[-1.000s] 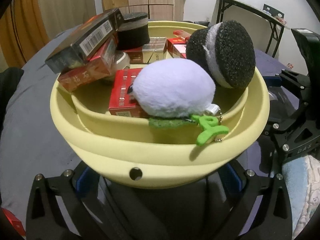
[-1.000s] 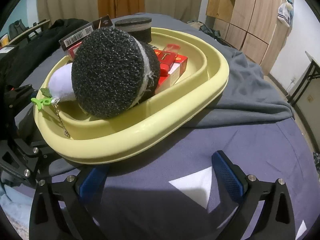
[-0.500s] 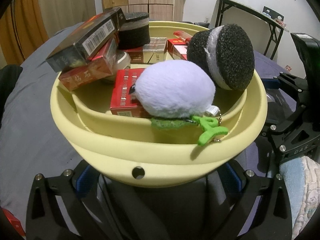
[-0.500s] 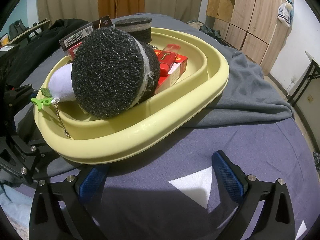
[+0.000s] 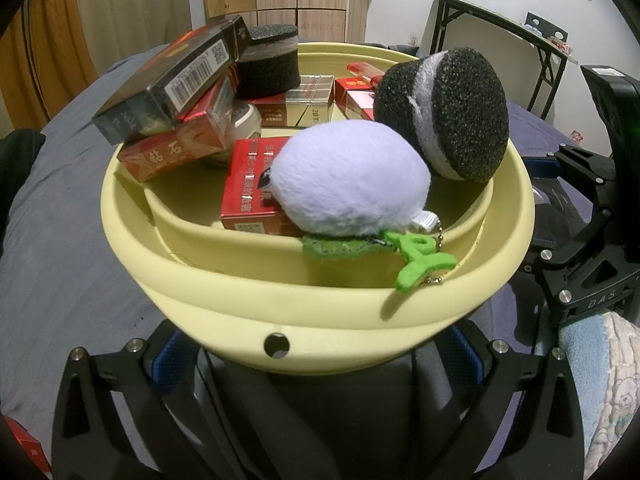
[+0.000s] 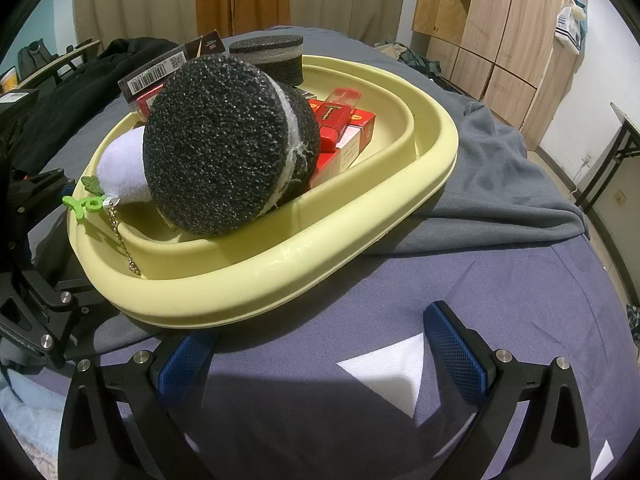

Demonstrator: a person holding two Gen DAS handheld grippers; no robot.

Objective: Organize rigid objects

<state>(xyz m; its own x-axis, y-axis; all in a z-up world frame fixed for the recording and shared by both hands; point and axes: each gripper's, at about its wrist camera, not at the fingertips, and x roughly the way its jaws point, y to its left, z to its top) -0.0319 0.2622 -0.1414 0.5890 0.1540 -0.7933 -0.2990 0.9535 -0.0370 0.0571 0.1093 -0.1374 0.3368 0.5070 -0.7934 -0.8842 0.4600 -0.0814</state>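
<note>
Left wrist view puts you right up against the near end of the yellow tray (image 5: pixel 224 304), which sits on the bed (image 5: pixel 60 240). Your left claw (image 5: pixel 316 360) is spread wide with a blue pad under each side of the tray's end, but its tips are hidden, so you cannot tell whether they touch the tray; it has hold of nothing you can see. In the tray lie the rigid things: a dark box (image 5: pixel 172 80) stacked on a red box (image 5: pixel 176 148), another red box (image 5: pixel 250 184) flat in the middle, more red boxes (image 5: pixel 360 94) at the far end, and a black foam disc (image 5: pixel 268 60). Mixed in are two soft pieces: a white plush ball (image 5: pixel 348 180) with a green tag (image 5: pixel 420 260) hanging over the inner rim, and a black round sponge (image 5: pixel 448 112) leaning on the tray wall.

From the right wrist view, your right claw (image 6: pixel 320 344) is also wide open and empty, low over the bed beside the tray's long side, with the sponge nearest it.

You seem to be between picks, choosing a target. The next move probably calls for reaching over the rim to one box, and the plush ball partly covers the middle one, so approach from above and close squarely on its flat sides.
</note>
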